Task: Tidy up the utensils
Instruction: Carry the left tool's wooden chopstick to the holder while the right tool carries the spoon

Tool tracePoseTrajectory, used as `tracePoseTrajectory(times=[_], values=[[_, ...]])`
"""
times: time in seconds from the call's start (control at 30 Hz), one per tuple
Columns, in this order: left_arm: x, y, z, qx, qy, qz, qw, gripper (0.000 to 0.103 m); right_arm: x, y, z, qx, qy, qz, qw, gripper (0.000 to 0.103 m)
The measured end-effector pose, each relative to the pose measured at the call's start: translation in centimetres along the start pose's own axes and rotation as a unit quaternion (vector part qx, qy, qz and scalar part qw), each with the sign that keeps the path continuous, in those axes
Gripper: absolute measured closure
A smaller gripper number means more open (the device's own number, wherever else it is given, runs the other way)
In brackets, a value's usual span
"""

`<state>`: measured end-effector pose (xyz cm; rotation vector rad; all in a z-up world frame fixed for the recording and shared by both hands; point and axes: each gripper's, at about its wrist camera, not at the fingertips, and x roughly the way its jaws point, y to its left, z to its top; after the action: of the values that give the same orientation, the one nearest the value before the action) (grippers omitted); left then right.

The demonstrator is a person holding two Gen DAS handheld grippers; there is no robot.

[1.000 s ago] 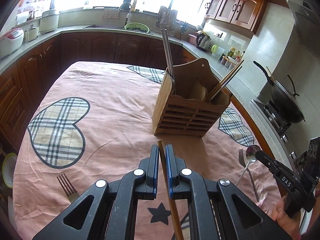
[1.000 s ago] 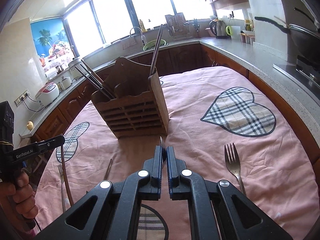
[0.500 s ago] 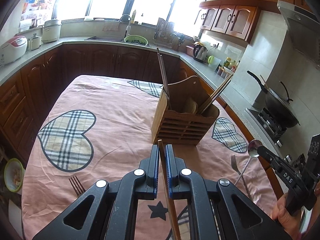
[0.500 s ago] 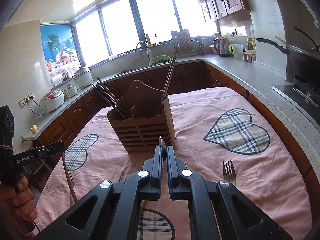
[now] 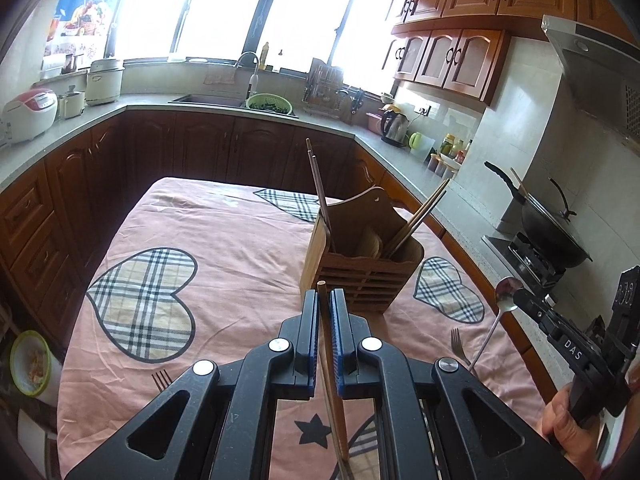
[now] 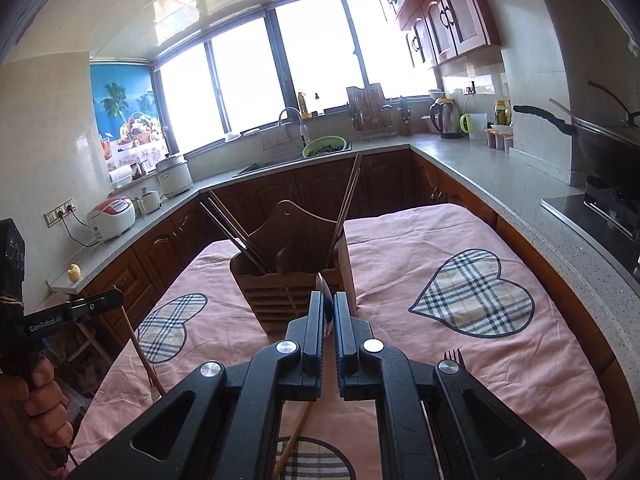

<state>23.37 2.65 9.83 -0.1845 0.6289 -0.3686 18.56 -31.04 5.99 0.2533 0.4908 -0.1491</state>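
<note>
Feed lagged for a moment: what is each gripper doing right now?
Left gripper: closed on a wooden chopstick.
Right gripper: closed on a metal spoon, held by its handle.

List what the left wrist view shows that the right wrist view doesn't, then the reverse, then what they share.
Left wrist only: the left hand-held gripper clamped on a wooden chopstick, the spoon seen whole in the right hand-held gripper, and a fork lying at lower left.

Right wrist only: a loose chopstick on the cloth and the palm-tree poster.

Both: the wooden utensil holder with chopsticks, the pink tablecloth, the sink.
</note>
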Motion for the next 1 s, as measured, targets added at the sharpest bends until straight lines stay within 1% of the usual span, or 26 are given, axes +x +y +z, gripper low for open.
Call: tracePoseTrajectory(times=[0.23, 0.4, 0.57, 0.77, 1.0], values=[[-0.9, 0.0, 0.7, 0.000, -0.012, -0.008, 0.9999, 0.099, -0.1, 0.1, 0.8, -0.008, -0.018, -0.004, 1.000, 0.099], [-1.3, -0.2, 1.7, 0.010, -0.029, -0.007, 0.9995, 0.099, 0.3, 0.3, 1.4, -0.014, -0.029, -0.008, 0.999, 0.099], [-1.2, -0.1, 2.9, 0.010, -0.039, -0.015, 0.9991, 0.099, 1.1, 0.3, 2.3, -0.020, -0.043, -0.011, 0.999, 0.099], [-0.9, -0.2, 4.7, 0.017, -0.060, -0.019, 0.9979, 0.099, 2.1, 0.3, 4.0, -0.025, -0.066, -0.020, 0.997, 0.099], [-0.4, -0.4, 7.3, 0.021, -0.090, -0.033, 0.9951, 0.099, 3.2, 0.2, 6.8, -0.026, -0.103, -0.027, 0.994, 0.099]])
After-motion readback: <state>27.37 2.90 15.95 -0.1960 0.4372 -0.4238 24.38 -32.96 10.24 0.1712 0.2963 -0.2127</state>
